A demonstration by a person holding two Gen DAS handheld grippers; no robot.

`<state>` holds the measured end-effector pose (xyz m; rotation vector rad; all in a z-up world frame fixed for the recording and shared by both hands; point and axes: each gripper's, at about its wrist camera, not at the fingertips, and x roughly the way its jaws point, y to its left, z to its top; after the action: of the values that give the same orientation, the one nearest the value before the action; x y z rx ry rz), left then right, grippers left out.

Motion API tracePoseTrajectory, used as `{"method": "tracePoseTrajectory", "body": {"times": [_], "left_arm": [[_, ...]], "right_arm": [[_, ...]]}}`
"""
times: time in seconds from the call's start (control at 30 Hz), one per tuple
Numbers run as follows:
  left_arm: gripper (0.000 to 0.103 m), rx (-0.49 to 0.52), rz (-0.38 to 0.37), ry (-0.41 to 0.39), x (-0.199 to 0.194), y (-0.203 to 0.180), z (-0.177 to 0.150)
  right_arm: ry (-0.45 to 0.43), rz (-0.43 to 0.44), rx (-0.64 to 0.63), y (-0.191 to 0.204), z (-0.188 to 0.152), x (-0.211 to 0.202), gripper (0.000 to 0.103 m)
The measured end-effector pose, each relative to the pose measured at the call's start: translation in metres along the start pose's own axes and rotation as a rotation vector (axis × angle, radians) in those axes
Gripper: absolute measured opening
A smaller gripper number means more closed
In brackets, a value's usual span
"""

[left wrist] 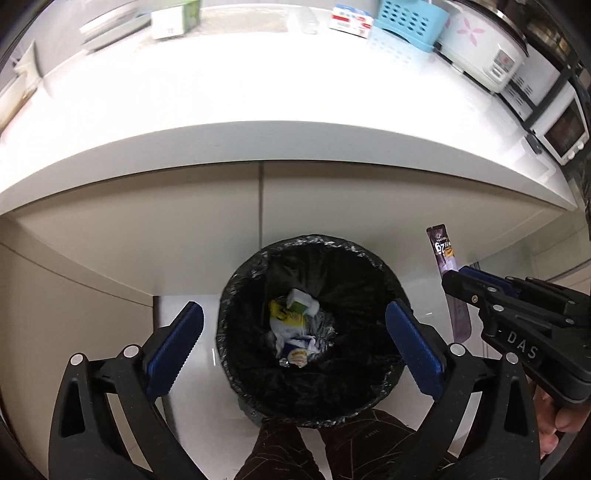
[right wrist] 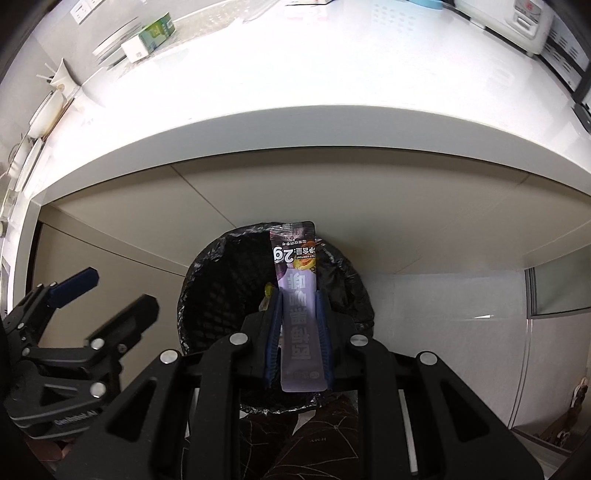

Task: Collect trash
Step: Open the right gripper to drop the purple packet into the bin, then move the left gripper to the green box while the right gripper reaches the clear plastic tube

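Observation:
A round bin lined with a black bag point(left wrist: 240, 280) point(right wrist: 207, 266) stands on the floor below the white counter edge. In its bottom lie crumpled wrappers and a small white and green carton point(left wrist: 299, 302). My left gripper point(left wrist: 293, 314) point(right wrist: 118, 291) hangs right above the bin mouth, open wide, with nothing between its blue pads point(left wrist: 173, 347). To its right, my right gripper point(left wrist: 458, 275) point(right wrist: 298, 295) is shut on a long purple snack sachet point(left wrist: 441, 247) point(right wrist: 295, 251). The sachet stands upright over the bin's right rim.
The white counter point(left wrist: 280, 96) overhangs the bin. At its back stand a blue basket point(left wrist: 410, 18), a rice cooker point(left wrist: 484, 48), a toaster oven point(left wrist: 561, 129) and a white and green box point(left wrist: 177, 18). A person's dark patterned trouser legs point(left wrist: 332, 443) are just in front of the bin.

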<state>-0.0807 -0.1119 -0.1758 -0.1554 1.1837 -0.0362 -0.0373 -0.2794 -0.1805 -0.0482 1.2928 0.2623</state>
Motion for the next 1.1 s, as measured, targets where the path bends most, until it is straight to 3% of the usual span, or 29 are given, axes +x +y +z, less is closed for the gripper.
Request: {"method": "tracePoseTrajectory", "body": {"times": [0.67, 1.1], "left_arm": [[0.097, -0.043, 0.038, 0.021, -0.008, 0.049, -0.012], [0.097, -0.039, 0.026, 0.02, -0.009, 0.049, -0.012]], "right_arm": [[0.059, -0.007, -0.058, 0.032, 0.003, 0.038, 0.022], [0.002, -0.043, -0.025, 0.028, 0.006, 0.019, 0.07]]}}
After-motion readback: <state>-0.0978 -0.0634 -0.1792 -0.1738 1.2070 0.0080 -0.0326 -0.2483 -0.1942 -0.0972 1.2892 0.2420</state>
